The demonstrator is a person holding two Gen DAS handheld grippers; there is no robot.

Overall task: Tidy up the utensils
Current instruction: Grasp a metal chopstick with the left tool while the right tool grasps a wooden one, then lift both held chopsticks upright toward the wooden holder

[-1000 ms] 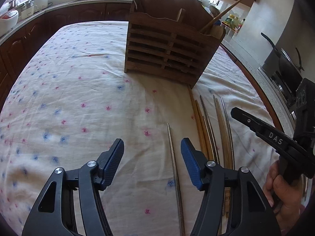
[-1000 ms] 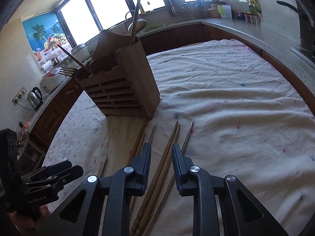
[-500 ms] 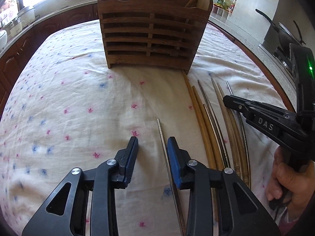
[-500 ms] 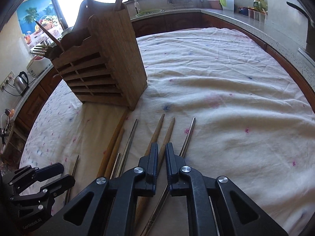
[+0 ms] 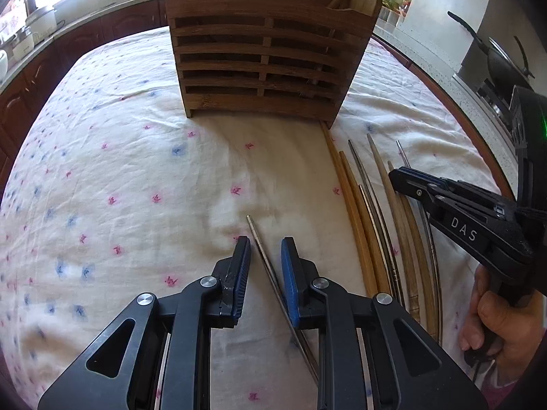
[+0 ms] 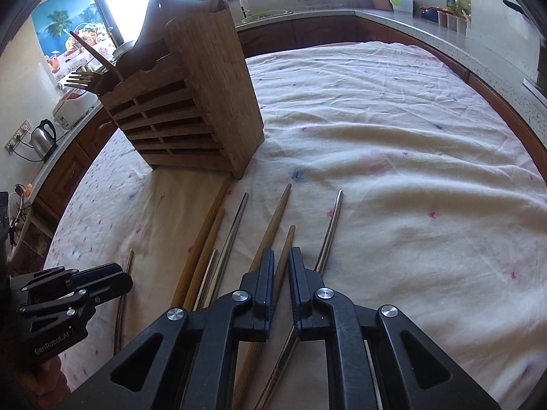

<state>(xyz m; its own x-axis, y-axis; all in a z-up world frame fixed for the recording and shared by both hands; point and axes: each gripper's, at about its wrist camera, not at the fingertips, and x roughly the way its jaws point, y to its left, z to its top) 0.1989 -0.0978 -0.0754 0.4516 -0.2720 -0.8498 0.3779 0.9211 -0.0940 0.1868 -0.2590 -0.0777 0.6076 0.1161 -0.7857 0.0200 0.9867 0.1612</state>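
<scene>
Left wrist: slim grey metal chopstick (image 5: 270, 273) between parted tongs (image 5: 265, 256).

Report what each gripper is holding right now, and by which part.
Nothing is held. The left gripper stands open astride the lone metal chopstick near its tip; the right gripper stands open astride a wooden chopstick.

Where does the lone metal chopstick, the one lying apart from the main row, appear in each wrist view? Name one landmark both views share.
Left wrist view: the metal chopstick lies lower centre, between the fingers of the left gripper, which do not touch it.
Right wrist view: it shows at lower left, just beyond the left gripper, partly hidden.
Shared landmark: the wooden utensil holder on the floral cloth.
</scene>
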